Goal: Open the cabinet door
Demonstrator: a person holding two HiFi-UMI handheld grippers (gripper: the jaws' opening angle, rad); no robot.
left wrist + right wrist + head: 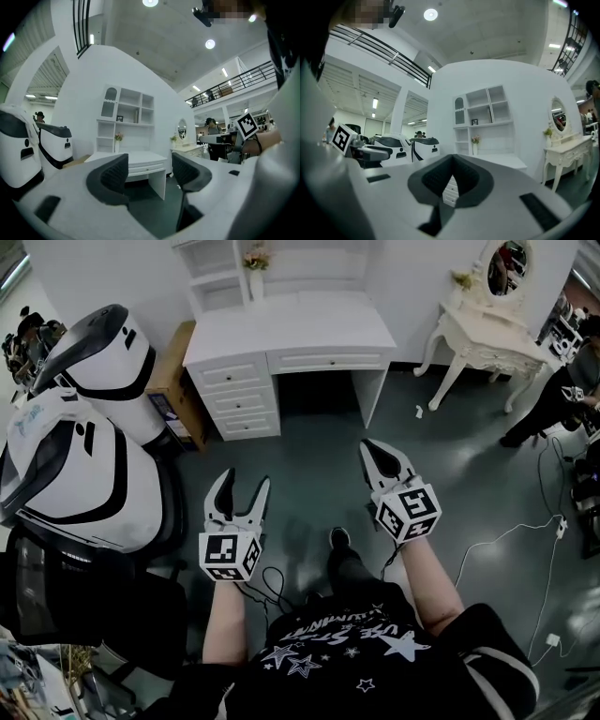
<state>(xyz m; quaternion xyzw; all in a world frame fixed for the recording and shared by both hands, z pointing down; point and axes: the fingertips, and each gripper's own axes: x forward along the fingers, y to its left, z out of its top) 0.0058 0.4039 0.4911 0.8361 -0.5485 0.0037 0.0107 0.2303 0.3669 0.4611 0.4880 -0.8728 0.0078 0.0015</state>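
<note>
Head view: nothing done yet. Left gripper (244,480) is held released, empty; right gripper (368,447) is clenched, empty. Cabinet (291,334) is seen well ahead of both, untouched; its door is not yet reached.

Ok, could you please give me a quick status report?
Left gripper open, empty. Right gripper shut, empty. Cabinet door looks shut, both grippers well short of it. Nothing on the floor ahead.

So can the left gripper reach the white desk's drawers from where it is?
Probably not yet. The left gripper hangs well short of the drawers, with bare floor between them. Nothing blocks the way, so stepping closer should do it.
</note>
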